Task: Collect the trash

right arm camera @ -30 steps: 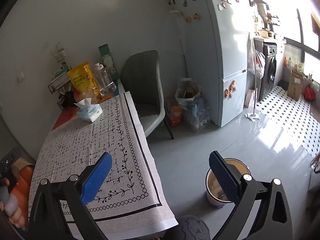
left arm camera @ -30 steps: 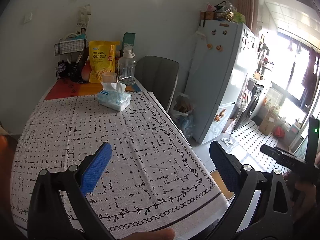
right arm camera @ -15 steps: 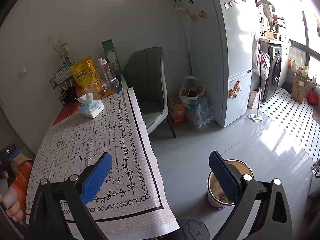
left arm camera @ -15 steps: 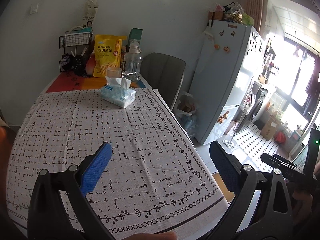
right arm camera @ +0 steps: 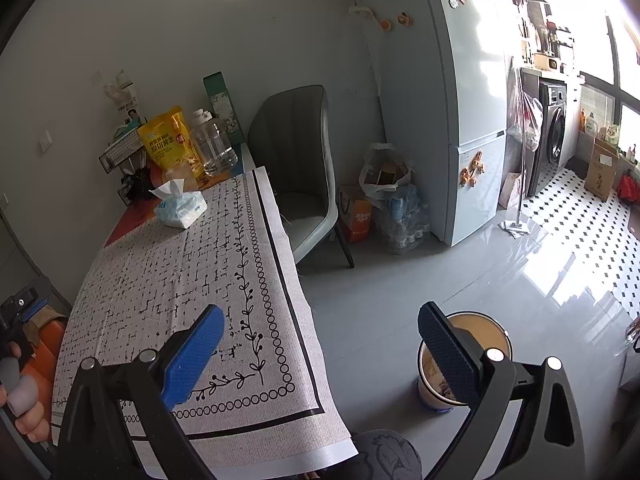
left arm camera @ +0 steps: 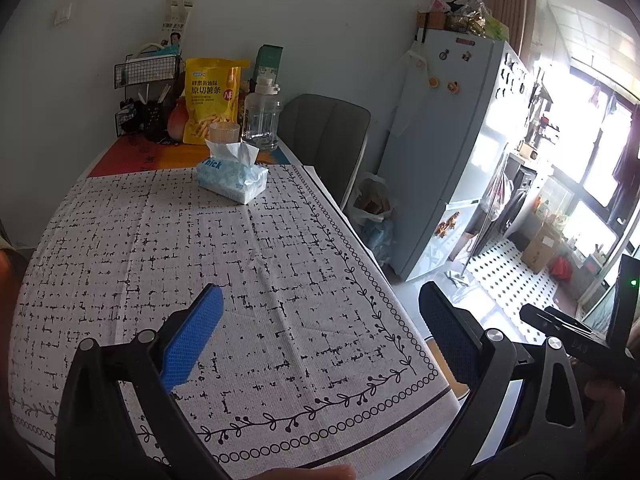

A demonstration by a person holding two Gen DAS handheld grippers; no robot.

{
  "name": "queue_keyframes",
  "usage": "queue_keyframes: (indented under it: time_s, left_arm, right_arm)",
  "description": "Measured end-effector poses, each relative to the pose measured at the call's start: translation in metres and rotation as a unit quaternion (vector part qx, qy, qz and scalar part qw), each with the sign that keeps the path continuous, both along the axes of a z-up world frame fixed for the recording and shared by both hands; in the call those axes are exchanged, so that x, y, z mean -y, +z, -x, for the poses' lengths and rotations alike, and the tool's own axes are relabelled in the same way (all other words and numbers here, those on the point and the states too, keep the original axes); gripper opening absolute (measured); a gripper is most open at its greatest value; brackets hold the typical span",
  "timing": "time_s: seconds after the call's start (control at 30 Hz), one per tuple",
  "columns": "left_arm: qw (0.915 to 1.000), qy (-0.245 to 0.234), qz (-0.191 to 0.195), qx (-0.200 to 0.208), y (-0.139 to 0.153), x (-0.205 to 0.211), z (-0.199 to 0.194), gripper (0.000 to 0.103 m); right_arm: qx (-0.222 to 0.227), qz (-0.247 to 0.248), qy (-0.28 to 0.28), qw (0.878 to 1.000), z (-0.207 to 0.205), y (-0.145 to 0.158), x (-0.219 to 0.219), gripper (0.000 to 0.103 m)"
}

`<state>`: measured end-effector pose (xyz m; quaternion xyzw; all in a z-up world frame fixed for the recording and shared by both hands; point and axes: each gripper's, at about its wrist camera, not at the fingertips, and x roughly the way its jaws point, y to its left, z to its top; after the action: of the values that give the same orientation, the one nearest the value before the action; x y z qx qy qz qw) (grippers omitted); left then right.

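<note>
My left gripper (left arm camera: 320, 332) is open and empty, held above the near end of a table with a black-and-white patterned cloth (left arm camera: 168, 248). My right gripper (right arm camera: 320, 344) is open and empty, held past the table's right corner above the floor. A small round trash bin (right arm camera: 472, 352) with scraps inside stands on the grey floor, partly behind the right finger. No loose trash shows on the cloth (right arm camera: 168, 280).
A tissue pack (left arm camera: 232, 176), a yellow snack bag (left arm camera: 212, 104), a clear water jug (left arm camera: 262, 120) and a wire rack (left arm camera: 146, 92) sit at the table's far end. A grey chair (right arm camera: 304, 168), floor bags (right arm camera: 384, 184) and a fridge (right arm camera: 460, 92) stand to the right.
The left gripper's view has tilted up a little, so the table's far end sits lower in frame. The right gripper has shifted slightly. Both stay open and empty.
</note>
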<state>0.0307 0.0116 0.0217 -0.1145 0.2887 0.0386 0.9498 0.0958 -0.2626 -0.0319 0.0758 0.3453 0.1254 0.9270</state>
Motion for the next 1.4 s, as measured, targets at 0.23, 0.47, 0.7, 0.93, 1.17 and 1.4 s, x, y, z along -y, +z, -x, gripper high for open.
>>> queue_keyframes:
  time_s: [0.23,0.47,0.7,0.93,1.17,1.4]
  left_arm:
    - [0.9999,0.003,0.005,-0.010,-0.007,0.000,-0.004,0.097]
    - [0.9999,0.006,0.008,-0.010,-0.009,-0.001,-0.008,0.097]
    - [0.9998,0.004,0.011,-0.016,-0.014,0.000,-0.014,0.097]
    - [0.9998,0.004,0.010,-0.016,-0.014,0.001,-0.013,0.097]
    - [0.9998,0.011,0.009,-0.012,-0.012,0.001,-0.007,0.097]
    - [0.9999,0.016,-0.002,0.000,-0.006,0.006,0.002,0.097]
  right_arm:
    - [-0.006,0.002,-0.004,1.000,-0.004,-0.006,0.003,0.095]
    - [-0.006,0.004,-0.003,1.000,-0.005,-0.006,0.003,0.095]
    - [-0.005,0.006,-0.003,1.000,-0.002,-0.007,0.005,0.095]
    - [-0.005,0.004,-0.005,1.000,-0.002,-0.007,0.007,0.095]
    - [-0.007,0.004,-0.001,1.000,0.000,-0.008,0.004,0.095]
    - [-0.004,0.000,-0.006,1.000,0.007,-0.005,0.006,0.095]
